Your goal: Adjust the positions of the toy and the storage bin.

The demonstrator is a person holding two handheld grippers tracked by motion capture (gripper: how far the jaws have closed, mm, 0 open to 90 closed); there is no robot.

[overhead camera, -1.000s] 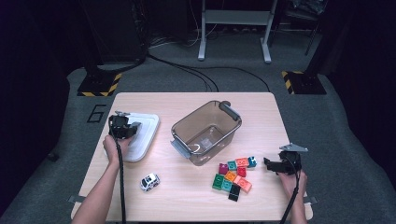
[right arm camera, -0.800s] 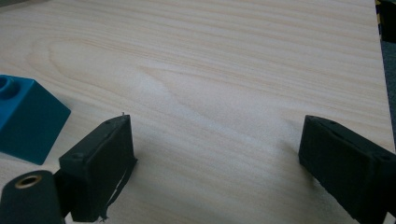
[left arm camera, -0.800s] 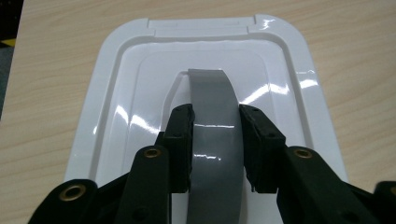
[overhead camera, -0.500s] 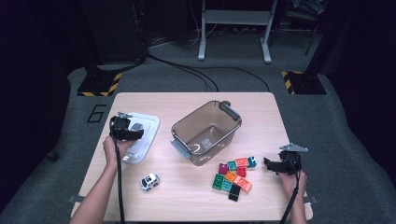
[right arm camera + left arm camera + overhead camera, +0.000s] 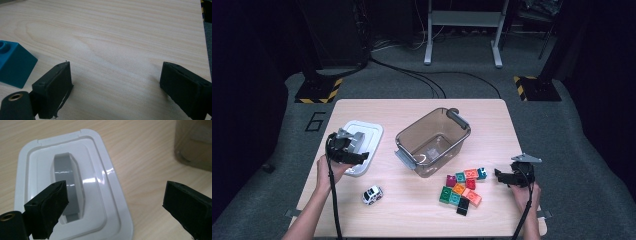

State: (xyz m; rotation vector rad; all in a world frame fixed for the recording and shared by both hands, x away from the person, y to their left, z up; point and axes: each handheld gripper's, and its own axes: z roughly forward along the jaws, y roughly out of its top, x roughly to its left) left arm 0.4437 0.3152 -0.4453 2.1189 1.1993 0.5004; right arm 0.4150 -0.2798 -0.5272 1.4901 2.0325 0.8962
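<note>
While my left gripper [image 5: 115, 202] hangs over the white lid [image 5: 30, 170], its jaws have just been opening and now stand wide with nothing between them. Right of it sits the clear bin [image 5: 432, 142]; my right gripper [image 5: 499, 175] rests wide beside the blocks [image 5: 462, 187].

lid [image 5: 75, 195] btm edge cropped, bin [image 5: 193, 142] blurred, cut off

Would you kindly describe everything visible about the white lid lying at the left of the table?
The white lid is a glossy, plastic-looking rectangle with rounded corners, stepped raised borders and a grey handle sunk in its central recess. It lies flat on the wooden table, left of the clear bin and apart from it. The left gripper hovers over its near end, its jaws having just been opening, with nothing pressed between them.
</note>
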